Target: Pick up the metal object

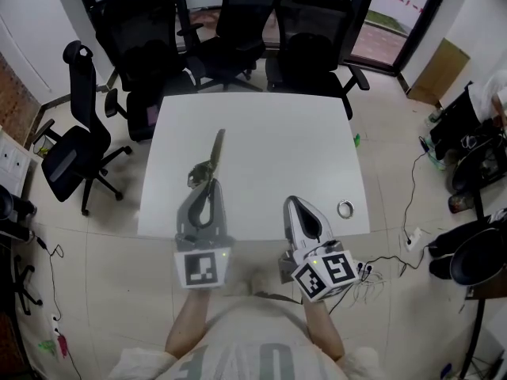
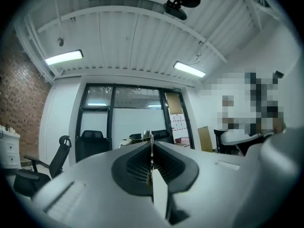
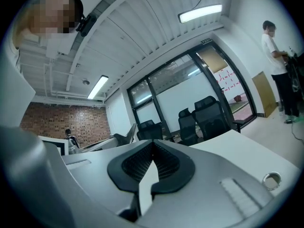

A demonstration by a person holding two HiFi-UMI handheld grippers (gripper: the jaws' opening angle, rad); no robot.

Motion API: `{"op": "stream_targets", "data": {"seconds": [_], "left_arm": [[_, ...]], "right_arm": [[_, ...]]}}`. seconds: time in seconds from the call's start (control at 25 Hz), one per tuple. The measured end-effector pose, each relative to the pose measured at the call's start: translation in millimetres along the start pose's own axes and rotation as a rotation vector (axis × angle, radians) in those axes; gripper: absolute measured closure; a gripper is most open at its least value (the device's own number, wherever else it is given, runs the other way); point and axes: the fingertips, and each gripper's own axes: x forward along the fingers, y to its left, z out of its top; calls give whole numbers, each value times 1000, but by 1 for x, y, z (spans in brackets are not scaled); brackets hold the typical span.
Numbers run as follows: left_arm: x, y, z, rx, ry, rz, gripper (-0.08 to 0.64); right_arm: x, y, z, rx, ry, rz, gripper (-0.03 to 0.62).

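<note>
Left gripper [image 1: 207,183] is clamping tight on the metal object [image 1: 215,147], apparently not yet lifting it. Right gripper [image 1: 292,202] is sitting closed, empty.

An office meeting room: black mesh swivel chairs [image 1: 313,38] stand round a white rectangular worktop [image 1: 277,157], with tall glass-panelled doors [image 3: 190,96] behind.
</note>
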Motion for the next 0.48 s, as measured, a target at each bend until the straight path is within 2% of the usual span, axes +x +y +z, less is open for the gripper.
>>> {"op": "stream_targets", "data": {"seconds": [0.16, 0.48], "left_arm": [[-14, 2, 1, -29, -8, 5, 557], [-33, 8, 12, 25, -17, 3, 557]], "right_arm": [[-2, 7, -10, -26, 32, -10, 580], [-13, 25, -17, -17, 26, -3, 580]]}}
